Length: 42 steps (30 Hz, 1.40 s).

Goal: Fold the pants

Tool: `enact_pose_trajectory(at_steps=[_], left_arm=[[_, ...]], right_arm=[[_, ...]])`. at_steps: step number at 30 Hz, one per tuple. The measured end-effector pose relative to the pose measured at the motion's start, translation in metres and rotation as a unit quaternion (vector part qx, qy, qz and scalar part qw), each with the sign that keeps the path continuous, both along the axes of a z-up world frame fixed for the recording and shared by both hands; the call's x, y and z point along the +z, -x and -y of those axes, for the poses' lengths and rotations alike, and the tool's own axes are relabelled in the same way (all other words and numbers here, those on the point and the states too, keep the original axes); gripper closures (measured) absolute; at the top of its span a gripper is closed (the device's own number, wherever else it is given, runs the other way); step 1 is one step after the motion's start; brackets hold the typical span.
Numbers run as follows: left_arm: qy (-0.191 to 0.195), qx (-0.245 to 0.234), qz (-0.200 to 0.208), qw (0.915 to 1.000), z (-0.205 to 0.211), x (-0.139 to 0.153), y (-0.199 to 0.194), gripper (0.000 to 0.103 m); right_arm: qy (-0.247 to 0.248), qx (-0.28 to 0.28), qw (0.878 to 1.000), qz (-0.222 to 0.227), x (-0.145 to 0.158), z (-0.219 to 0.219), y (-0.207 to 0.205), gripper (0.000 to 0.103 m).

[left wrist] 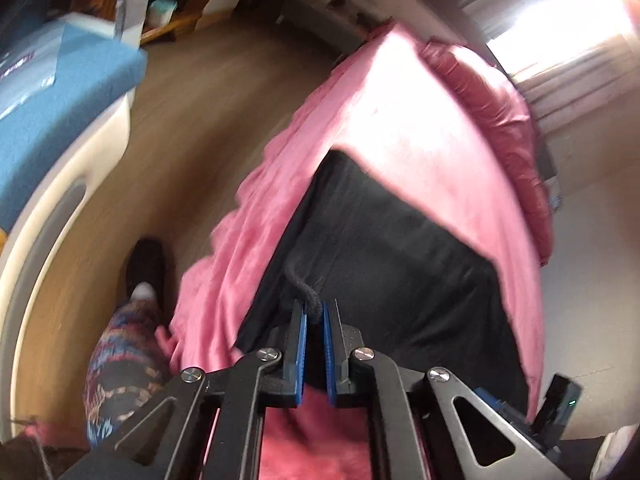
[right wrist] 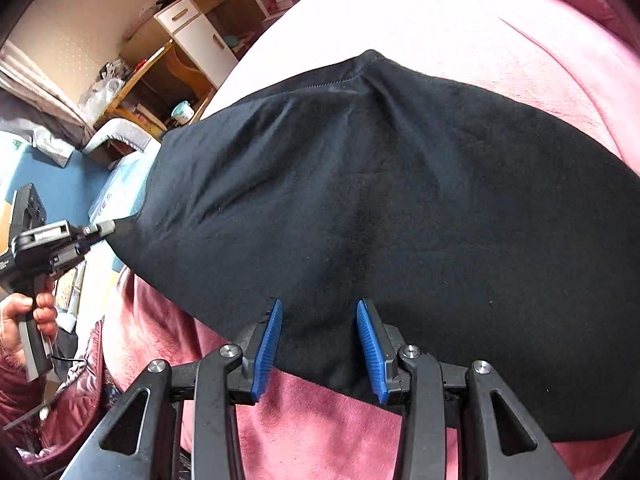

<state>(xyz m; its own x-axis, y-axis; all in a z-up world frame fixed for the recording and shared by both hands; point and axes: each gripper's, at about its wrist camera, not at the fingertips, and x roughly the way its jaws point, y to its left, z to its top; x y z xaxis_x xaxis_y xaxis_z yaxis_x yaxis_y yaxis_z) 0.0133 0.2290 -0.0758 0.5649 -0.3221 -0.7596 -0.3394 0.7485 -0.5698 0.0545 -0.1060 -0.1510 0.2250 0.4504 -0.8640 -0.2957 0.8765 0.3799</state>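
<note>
Pants: black, soft knit, spread flat on the pink blanket covering the bed.

Drawstring: dark cord at one edge of the pants, lying out onto the cloth.

Left gripper: jaws clenched on the drawstring end at that edge; seen from the right wrist view, it pinches the pants' far left corner.

Right gripper: jaws released, parted astride the near hem; cloth lies between the pads, but whether they touch it cannot be told.

Long axis: appears to run leftward from the right gripper toward the left one. The right gripper is nearer the unheld end, so its grasp likely comes first.

Surroundings: wooden desk and floor beyond the bed.
</note>
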Motion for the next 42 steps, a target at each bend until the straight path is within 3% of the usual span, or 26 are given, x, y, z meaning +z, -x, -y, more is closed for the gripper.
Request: enact_pose_trajectory(at_steps=[2,4,9,12,14,18,22,26,30,35,42], left_arm=[[-0.013,-0.011,0.058,0.9982,0.0,0.028,0.002,0.096],[-0.04,-0.022,0.067,0.9967,0.0,0.036,0.002,0.096],[-0.071,-0.035,-0.039,0.9961,-0.004,-0.023,-0.007,0.096],[-0.06,-0.029,-0.065,0.9957,-0.007,-0.044,-0.001,0.095],[-0.057,-0.031,-0.066,0.9958,-0.008,-0.043,0.001,0.092],[-0.086,-0.005,-0.072,0.9936,-0.014,-0.026,0.005,0.081],[-0.106,0.026,-0.027,0.9936,-0.017,0.006,0.012,0.079],[-0.115,-0.029,0.027,0.9925,0.019,0.03,0.009,0.077],[-0.139,-0.127,0.044,0.9812,0.074,0.03,-0.004,0.075],[-0.152,-0.184,-0.001,0.9712,0.116,-0.001,-0.019,0.075],[-0.182,-0.215,-0.047,0.9583,0.129,-0.028,-0.014,0.075]], right_arm=[[-0.018,0.006,1.0,-0.006,0.002,0.004,0.003,0.063],[-0.016,0.011,1.0,-0.009,0.001,0.009,0.005,0.063],[0.004,0.016,1.0,-0.016,-0.014,0.003,0.009,0.063],[0.004,0.016,1.0,-0.017,-0.015,0.002,0.01,0.063],[0.0,0.015,1.0,-0.019,-0.016,0.003,0.009,0.063],[-0.007,0.012,1.0,-0.018,-0.017,0.005,0.008,0.063],[-0.019,0.01,1.0,-0.019,-0.013,0.012,0.009,0.063],[-0.026,0.018,0.999,-0.007,0.001,0.022,0.019,0.062],[0.019,0.03,0.999,0.027,0.013,0.036,0.037,0.055],[0.05,-0.017,0.998,0.032,0.008,0.067,0.046,0.051],[0.136,0.01,0.989,0.065,-0.001,0.066,0.049,0.053]])
